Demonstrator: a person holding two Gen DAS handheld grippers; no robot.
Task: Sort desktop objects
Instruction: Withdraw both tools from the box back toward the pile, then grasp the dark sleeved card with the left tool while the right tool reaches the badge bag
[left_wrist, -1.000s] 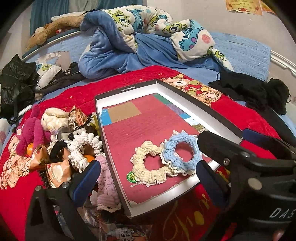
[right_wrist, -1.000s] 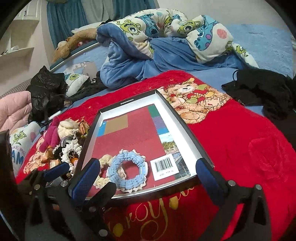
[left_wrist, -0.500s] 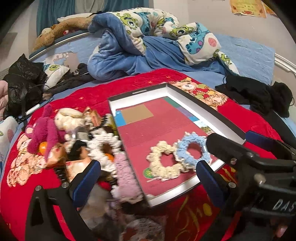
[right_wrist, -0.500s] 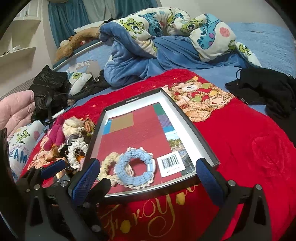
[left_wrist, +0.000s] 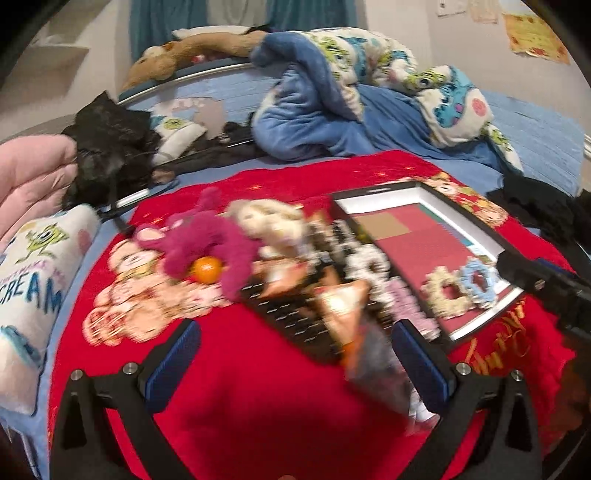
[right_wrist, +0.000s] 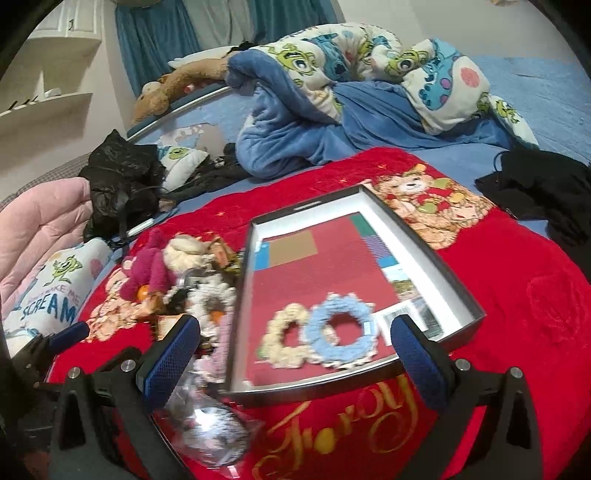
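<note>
A shallow black box (right_wrist: 439, 258) (left_wrist: 476, 221) lies on the red blanket with a cream scrunchie (right_wrist: 286, 338) (left_wrist: 445, 291) and a blue scrunchie (right_wrist: 343, 330) (left_wrist: 478, 282) inside. Left of it lies a blurred pile: a magenta plush (left_wrist: 207, 243), a cream plush (left_wrist: 266, 219), an orange ball (left_wrist: 207, 269), a black comb (left_wrist: 291, 317), snack packets (left_wrist: 341, 306), a white scrunchie (right_wrist: 212, 299) and a pink scrunchie (left_wrist: 406, 306). My left gripper (left_wrist: 295, 365) hangs open over the blanket before the pile. My right gripper (right_wrist: 295, 354) is open at the box's near edge.
A clear plastic bag (right_wrist: 210, 432) lies near the right gripper's left finger. Crumpled blue bedding (right_wrist: 332, 110), a black bag (right_wrist: 122, 184), a pink quilt (left_wrist: 29, 184), a printed pillow (left_wrist: 33, 277) and dark clothes (right_wrist: 539, 188) ring the red blanket (right_wrist: 517, 332).
The left gripper has swung left, from over the box to the pile of toys and packets. The right gripper has moved closer to the box's near edge.
</note>
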